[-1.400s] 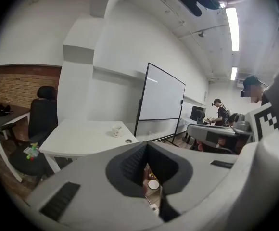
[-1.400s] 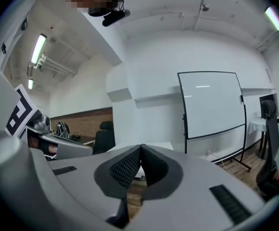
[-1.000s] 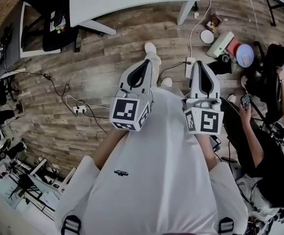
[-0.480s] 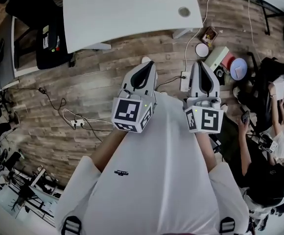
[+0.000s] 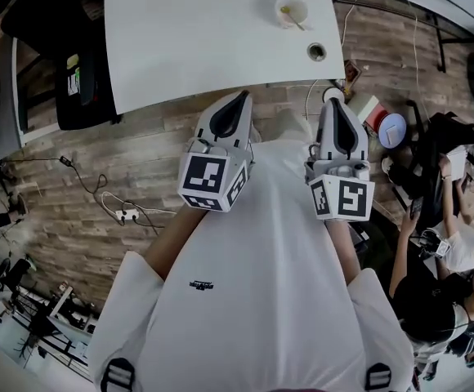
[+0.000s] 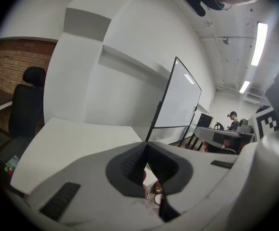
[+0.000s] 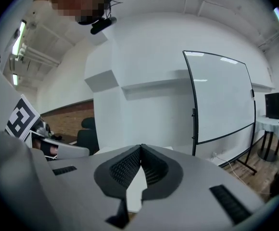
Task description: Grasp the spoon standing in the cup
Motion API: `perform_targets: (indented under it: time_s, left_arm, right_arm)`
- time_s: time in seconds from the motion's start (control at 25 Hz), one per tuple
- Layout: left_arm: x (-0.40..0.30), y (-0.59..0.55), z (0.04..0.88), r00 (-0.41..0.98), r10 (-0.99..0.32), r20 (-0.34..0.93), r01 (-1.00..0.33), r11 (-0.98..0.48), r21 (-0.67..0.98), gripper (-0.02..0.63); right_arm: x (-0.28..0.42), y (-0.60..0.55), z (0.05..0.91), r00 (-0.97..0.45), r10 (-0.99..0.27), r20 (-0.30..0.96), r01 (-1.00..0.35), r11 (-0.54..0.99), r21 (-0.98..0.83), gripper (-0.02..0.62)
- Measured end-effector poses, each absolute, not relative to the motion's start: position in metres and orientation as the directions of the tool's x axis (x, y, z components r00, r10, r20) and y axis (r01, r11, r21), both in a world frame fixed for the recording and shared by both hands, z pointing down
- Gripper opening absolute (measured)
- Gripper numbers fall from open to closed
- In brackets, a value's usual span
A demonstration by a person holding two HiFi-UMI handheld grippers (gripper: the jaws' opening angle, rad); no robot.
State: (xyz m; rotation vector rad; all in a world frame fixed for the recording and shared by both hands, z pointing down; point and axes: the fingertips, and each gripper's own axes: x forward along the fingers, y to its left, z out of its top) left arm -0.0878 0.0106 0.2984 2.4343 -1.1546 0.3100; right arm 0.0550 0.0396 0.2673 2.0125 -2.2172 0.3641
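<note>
A small white cup (image 5: 291, 11) stands near the far right corner of the white table (image 5: 196, 35), with a spoon (image 5: 297, 20) leaning out of it toward the right. Both grippers are held in front of the person's chest, short of the table's near edge and well away from the cup. My left gripper (image 5: 241, 97) points at the table edge, its jaws closed tip to tip with nothing between them. My right gripper (image 5: 335, 104) is likewise shut and empty. In the left gripper view the table (image 6: 77, 136) shows ahead; the cup is not visible there.
A round cable hole (image 5: 316, 51) sits in the table near the cup. A black chair (image 5: 73, 64) stands left of the table. Boxes and a round blue object (image 5: 391, 129) lie on the floor at right, beside seated people (image 5: 433, 300). A whiteboard (image 6: 178, 100) stands behind.
The table has come further into the head view, and the cup with the spoon now shows. Both grippers stay shut and sit closer to the table edge.
</note>
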Motion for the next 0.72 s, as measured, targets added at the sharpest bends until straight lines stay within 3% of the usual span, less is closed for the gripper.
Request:
perform_targets:
  time_s: [0.72]
  left_arm:
    - [-0.069, -0.080, 0.324, 0.525, -0.711, 0.467, -0.851, -0.457, 0.260, 0.009]
  right_arm:
    - [0.068, -0.077, 0.342, -0.267, -0.890, 0.369, -0.964, 0.244, -0.109, 0.011]
